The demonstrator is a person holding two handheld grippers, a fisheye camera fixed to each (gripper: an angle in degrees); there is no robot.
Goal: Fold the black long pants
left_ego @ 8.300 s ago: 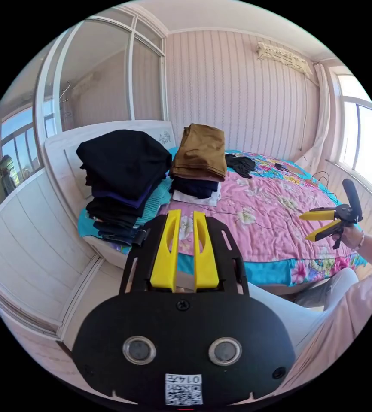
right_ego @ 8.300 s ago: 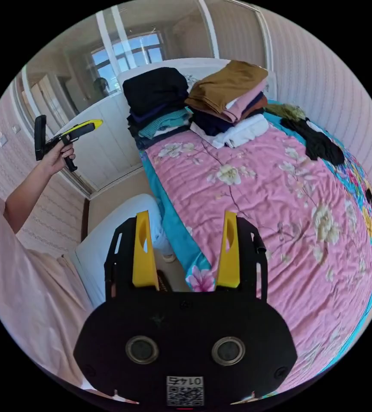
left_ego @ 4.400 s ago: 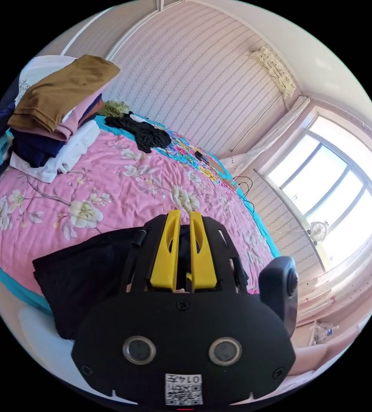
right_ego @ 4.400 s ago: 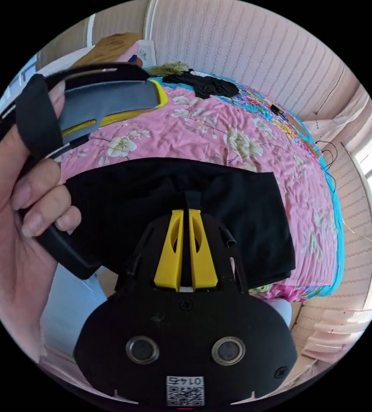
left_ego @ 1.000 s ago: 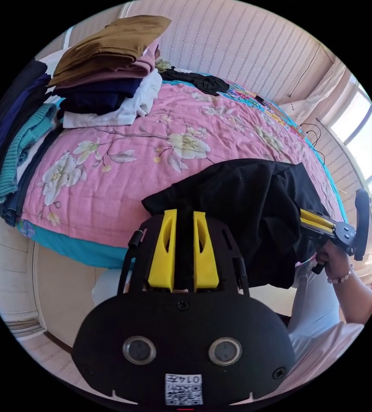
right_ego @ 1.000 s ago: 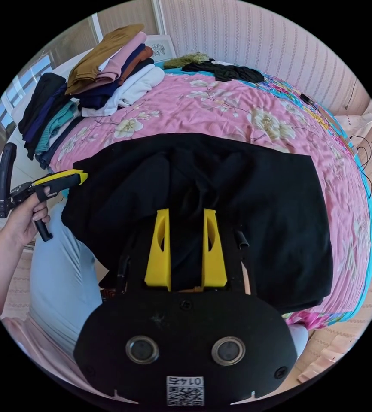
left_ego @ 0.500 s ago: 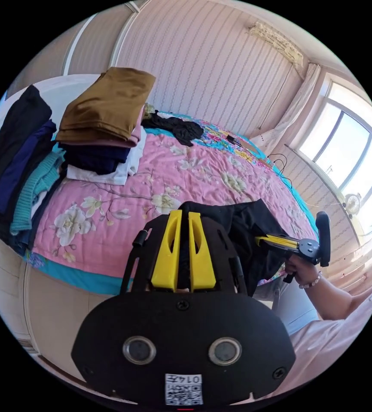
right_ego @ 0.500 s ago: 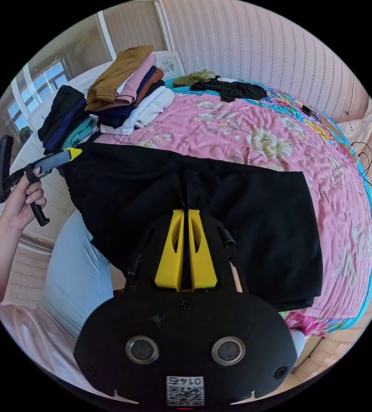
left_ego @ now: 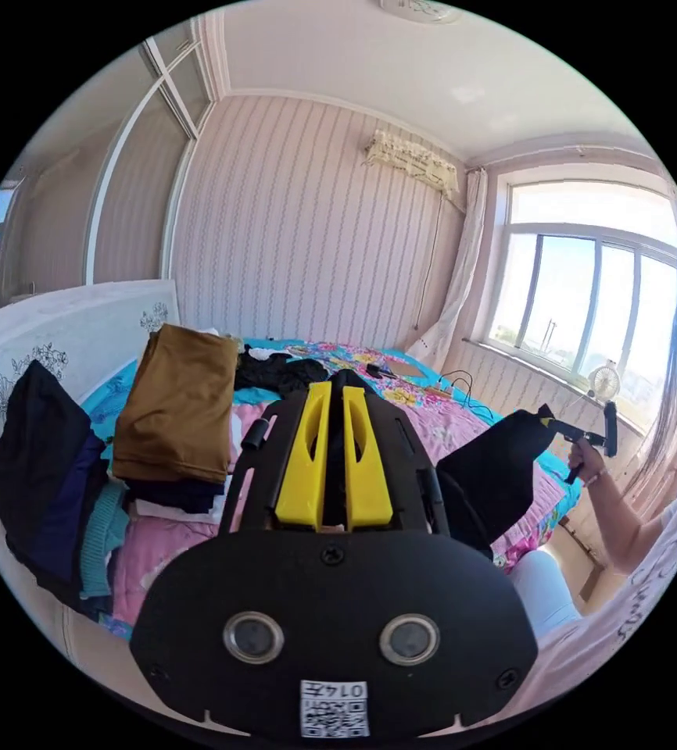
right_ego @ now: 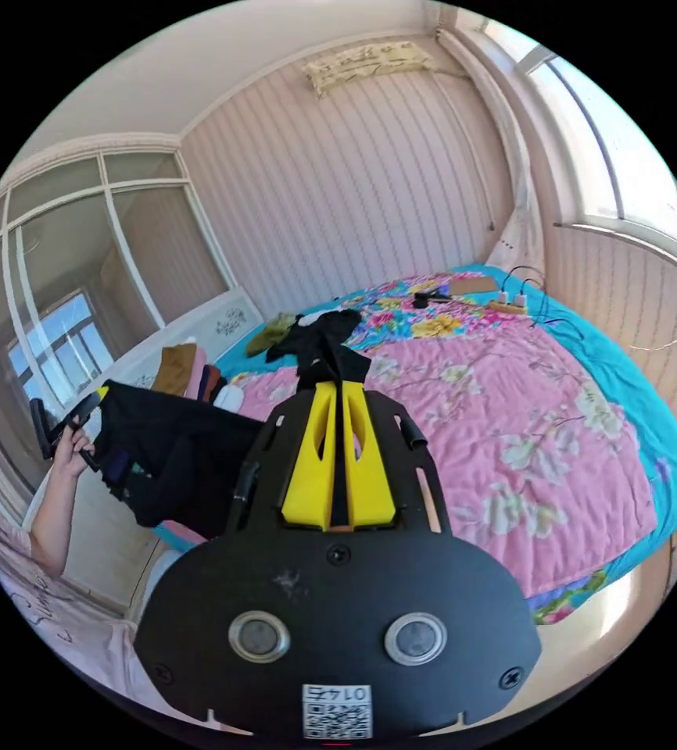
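Between the yellow jaws of your left gripper (left_ego: pixel 328 437), in the left gripper view, a strip of the black long pants (left_ego: pixel 492 478) was pinched, the jaws drawn nearly together on the dark cloth. From there the pants ran out to your right side as a hanging black panel, lifted off the bed (left_ego: pixel 471 428). Your right gripper (left_ego: pixel 551 423) met the far corner of that panel, held in your right hand (left_ego: pixel 581 453), though at that size you could not tell how its jaws stood. To the other side, a stack of folded clothes topped by a brown garment (left_ego: pixel 173 402) sat by the headboard (left_ego: pixel 57 332), with a darker stack (left_ego: pixel 45 476) just beside it. A loose black garment (left_ego: pixel 276 373) lay farther along the bed.

Over in the right gripper view, your right gripper (right_ego: pixel 340 449) was clenched on a fold of the black long pants (right_ego: pixel 178 457), with the cloth bunching up above the jaw tips. The pants stretched away toward your left gripper (right_ego: pixel 88 408), which your left hand (right_ego: pixel 73 449) held at the opposite end; the fabric hung between the two grippers in the air, beside the edge of the pink floral bed (right_ego: pixel 557 461). The folded stacks (right_ego: pixel 190 375) showed small beyond the pants near the headboard.
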